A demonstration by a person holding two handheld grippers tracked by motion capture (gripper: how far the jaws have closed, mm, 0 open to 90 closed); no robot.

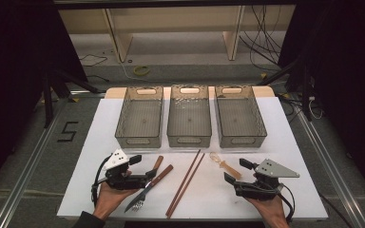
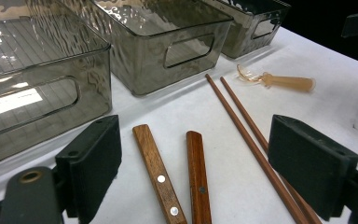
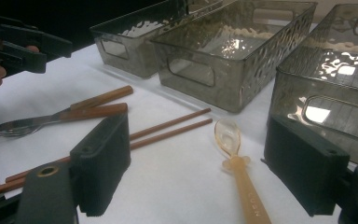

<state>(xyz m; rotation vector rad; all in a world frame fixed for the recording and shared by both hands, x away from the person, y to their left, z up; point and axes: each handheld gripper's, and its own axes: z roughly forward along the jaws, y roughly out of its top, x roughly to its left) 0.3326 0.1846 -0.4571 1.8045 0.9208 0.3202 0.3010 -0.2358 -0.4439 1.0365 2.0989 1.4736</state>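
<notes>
A fork [image 1: 138,202] and a knife [image 1: 148,183] with wooden handles lie at the front left of the white table [image 1: 275,123]. My left gripper [image 1: 142,167] stands open just left of those handles; in the left gripper view the two handles [image 2: 156,170] lie between its jaws [image 2: 200,163] with nothing gripped. Two brown chopsticks [image 1: 185,183] lie side by side in the middle. An amber plastic spoon [image 1: 223,164] rests to their right. My right gripper [image 1: 237,172] is open just right of the spoon [image 3: 235,158], whose handle runs between its jaws [image 3: 203,168].
Three smoky see-through bins [image 1: 140,116] [image 1: 189,115] [image 1: 240,115] stand in a row at the back of the table, all without contents. Beyond the table are cables on the floor and wooden shelf legs.
</notes>
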